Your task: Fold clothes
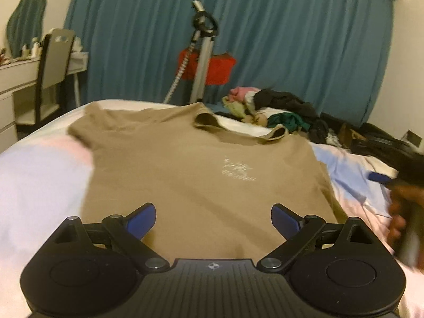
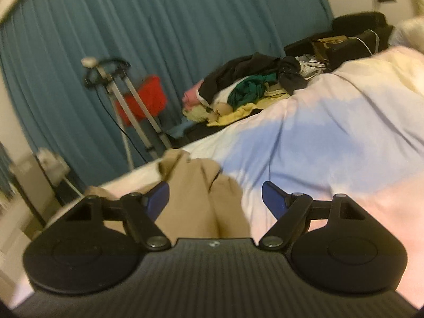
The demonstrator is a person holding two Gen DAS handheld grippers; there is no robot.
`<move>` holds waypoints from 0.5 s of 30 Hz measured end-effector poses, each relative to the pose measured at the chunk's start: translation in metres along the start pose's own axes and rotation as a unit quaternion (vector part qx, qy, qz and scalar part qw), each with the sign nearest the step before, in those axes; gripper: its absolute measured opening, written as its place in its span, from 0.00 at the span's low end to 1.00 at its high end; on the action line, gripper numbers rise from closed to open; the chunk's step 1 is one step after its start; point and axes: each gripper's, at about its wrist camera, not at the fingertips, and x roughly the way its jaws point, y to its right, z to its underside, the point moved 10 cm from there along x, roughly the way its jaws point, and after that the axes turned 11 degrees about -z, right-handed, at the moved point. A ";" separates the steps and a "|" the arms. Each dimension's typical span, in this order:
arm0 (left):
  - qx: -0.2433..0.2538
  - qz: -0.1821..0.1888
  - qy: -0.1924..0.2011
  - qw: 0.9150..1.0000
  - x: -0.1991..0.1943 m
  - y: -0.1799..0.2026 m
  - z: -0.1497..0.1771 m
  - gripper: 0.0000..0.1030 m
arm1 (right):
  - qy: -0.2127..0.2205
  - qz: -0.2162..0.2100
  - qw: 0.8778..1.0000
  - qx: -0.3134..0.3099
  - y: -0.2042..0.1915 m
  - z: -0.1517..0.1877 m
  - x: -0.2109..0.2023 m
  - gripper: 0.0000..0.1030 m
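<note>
My tan T-shirt (image 1: pixel 185 164) lies mostly spread on the bed (image 1: pixel 39 180): light, limp cloth, best pinched at hem or shoulder seams. Left tool (image 1: pixel 213 218) and right tool (image 2: pixel 215 198) both gape wide, holding nothing.

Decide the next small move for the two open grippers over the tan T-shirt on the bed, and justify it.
Probably lower the left gripper and pinch the near hem of the tan T-shirt. The shirt lies spread flat, print up, on the pastel bedsheet; both the left and the right gripper are open and hold nothing.
</note>
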 end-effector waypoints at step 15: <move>-0.041 0.005 -0.014 0.999 0.058 -0.014 0.014 0.93 | -0.072 0.072 0.971 -0.215 -0.032 0.032 0.125 0.22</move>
